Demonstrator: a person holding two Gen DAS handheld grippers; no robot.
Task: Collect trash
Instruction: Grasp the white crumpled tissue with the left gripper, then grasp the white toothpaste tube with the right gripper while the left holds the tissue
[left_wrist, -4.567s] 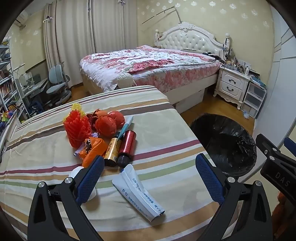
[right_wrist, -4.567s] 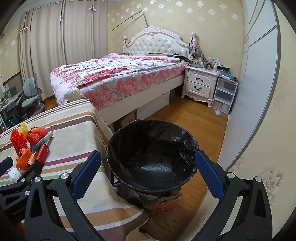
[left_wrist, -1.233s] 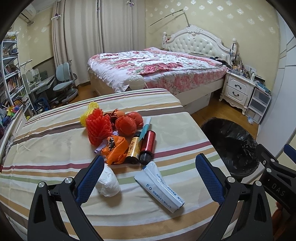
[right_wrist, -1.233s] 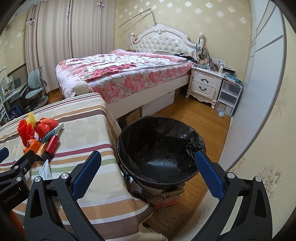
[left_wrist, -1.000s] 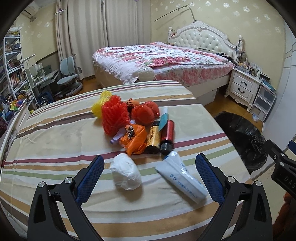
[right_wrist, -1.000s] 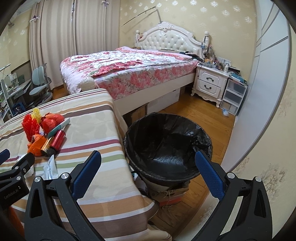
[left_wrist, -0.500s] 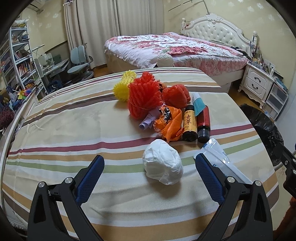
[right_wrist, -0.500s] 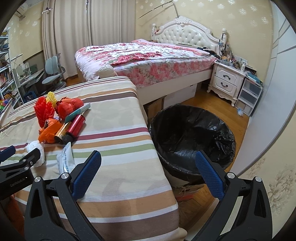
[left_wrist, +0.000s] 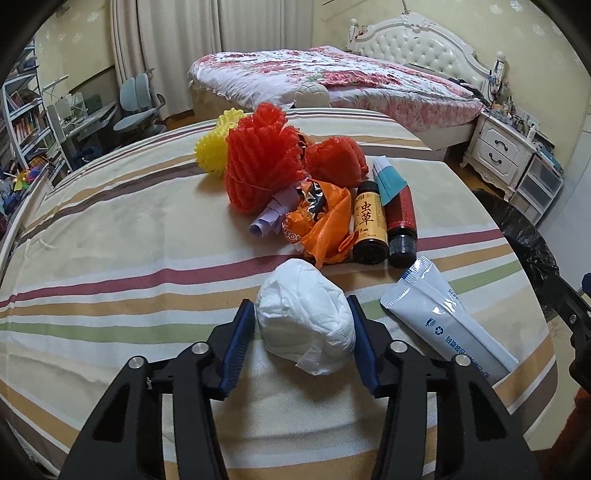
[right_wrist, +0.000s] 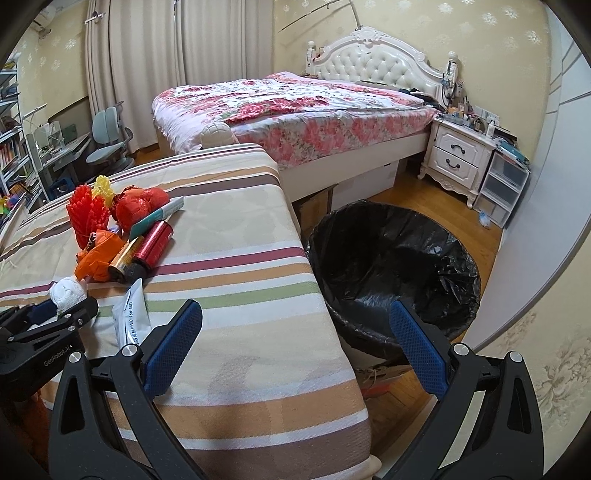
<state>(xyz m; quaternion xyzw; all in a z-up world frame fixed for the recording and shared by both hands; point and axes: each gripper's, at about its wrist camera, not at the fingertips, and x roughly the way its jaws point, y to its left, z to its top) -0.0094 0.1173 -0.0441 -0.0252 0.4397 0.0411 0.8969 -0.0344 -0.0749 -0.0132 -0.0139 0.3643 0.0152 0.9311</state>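
Blue-padded fingers (left_wrist: 245, 343) of left gripper (left_wrist: 302, 341) bracket the crumpled white paper wad (left_wrist: 304, 314), one pad each side, both touching or as good as touching its flanks. Have just been closing in on it; narrow now, wad squarely between. Looks like a pinch, tho how firm can't be told. Wad on the striped desk (left_wrist: 129, 229), near the front edge, roughly round w/ no real long axis, so approach angle matters little. Sits dead ahead of the fingers, centred.

Just right of the wad: white-and-blue foil pouch (left_wrist: 441, 319), long axis running diagonally toward the front right corner. Beyond the wad, the rest of the rubbish pile: orange wrapper (left_wrist: 325, 229), gold-label bottle (left_wrist: 369, 225) and red bottle (left_wrist: 402, 221) lying side by side w/ caps toward the camera, teal-and-white tube (left_wrist: 389, 177), red foam fruit net (left_wrist: 262, 162), yellow net (left_wrist: 212, 151).

Right gripper (right_wrist: 295, 343) wide apart, nothing between, hanging over the desk's right edge. Black-lined bin (right_wrist: 395, 266) on the floor just off that edge, ahead and right of it. Key relation: bin lies to the right of the wad, across the pouch and past the desk edge; right gripper nearer the bin, left nearer the wad. Prob. next: lift, carry rightward, drop in.
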